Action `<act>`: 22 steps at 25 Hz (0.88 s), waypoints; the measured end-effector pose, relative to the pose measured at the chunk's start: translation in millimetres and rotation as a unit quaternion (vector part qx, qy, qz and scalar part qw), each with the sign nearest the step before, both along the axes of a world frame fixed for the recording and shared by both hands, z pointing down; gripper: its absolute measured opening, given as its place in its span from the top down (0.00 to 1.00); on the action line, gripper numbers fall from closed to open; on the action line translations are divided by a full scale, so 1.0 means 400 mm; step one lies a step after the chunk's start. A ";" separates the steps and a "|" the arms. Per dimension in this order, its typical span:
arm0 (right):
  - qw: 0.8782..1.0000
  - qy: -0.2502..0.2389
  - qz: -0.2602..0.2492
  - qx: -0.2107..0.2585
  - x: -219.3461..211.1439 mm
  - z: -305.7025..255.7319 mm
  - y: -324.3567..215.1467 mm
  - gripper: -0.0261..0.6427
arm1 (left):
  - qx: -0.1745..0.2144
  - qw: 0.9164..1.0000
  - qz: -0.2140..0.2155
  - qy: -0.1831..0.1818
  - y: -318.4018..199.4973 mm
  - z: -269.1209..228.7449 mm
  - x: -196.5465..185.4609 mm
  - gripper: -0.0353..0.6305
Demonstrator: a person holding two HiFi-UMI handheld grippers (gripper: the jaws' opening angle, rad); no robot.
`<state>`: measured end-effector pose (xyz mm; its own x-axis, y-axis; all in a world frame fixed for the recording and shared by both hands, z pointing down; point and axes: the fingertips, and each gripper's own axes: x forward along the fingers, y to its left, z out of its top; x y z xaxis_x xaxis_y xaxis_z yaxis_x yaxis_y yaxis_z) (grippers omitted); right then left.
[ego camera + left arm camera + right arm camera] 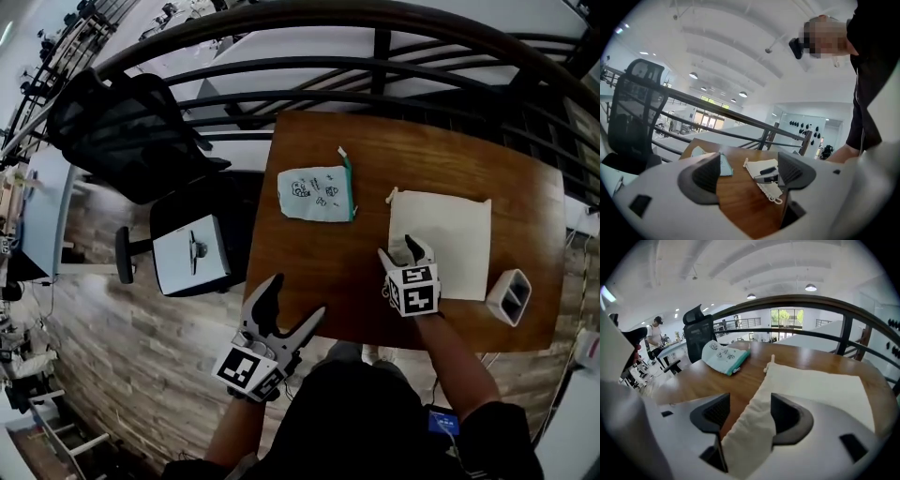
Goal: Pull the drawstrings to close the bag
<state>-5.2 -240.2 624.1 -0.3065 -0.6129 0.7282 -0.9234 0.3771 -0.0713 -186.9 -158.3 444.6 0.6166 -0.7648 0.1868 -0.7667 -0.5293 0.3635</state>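
Observation:
A flat cream drawstring bag [445, 239] lies on the right half of the wooden table [309, 272], with a knotted drawstring end [391, 195] at its far left corner. My right gripper [400, 251] sits at the bag's near left corner. In the right gripper view the bag's [820, 385] gathered edge runs between the jaws of my right gripper [750, 401]. The cloth touches the right pad, and wood shows beside the left pad. My left gripper [298, 295] hangs open and empty off the table's near edge, left of the bag [752, 165].
A white and teal printed pouch [317, 194] lies at the table's middle. A small white box [509, 295] stands at the near right corner. A dark railing [375, 56] curves behind the table. A black office chair [141, 131] and a white-seated stool [192, 253] stand to the left.

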 end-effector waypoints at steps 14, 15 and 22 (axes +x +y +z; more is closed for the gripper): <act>0.998 -0.007 -0.040 -0.041 -0.054 0.074 0.077 0.78 | -0.038 0.999 0.025 -0.018 0.007 0.090 -0.017 0.39; 0.997 -0.015 -0.057 -0.048 -0.065 0.074 0.098 0.80 | -0.041 0.999 0.030 -0.020 0.007 0.103 -0.012 0.39; 0.989 -0.043 -0.132 -0.055 -0.058 0.058 0.264 0.83 | -0.071 0.991 0.105 -0.048 0.014 0.207 0.069 0.40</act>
<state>-28.5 -134.5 647.1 -0.5095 -0.4212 0.7503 -0.7823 0.5898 -0.2001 -159.3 -152.7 527.2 0.7334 -0.5832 0.3493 -0.6798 -0.6296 0.3762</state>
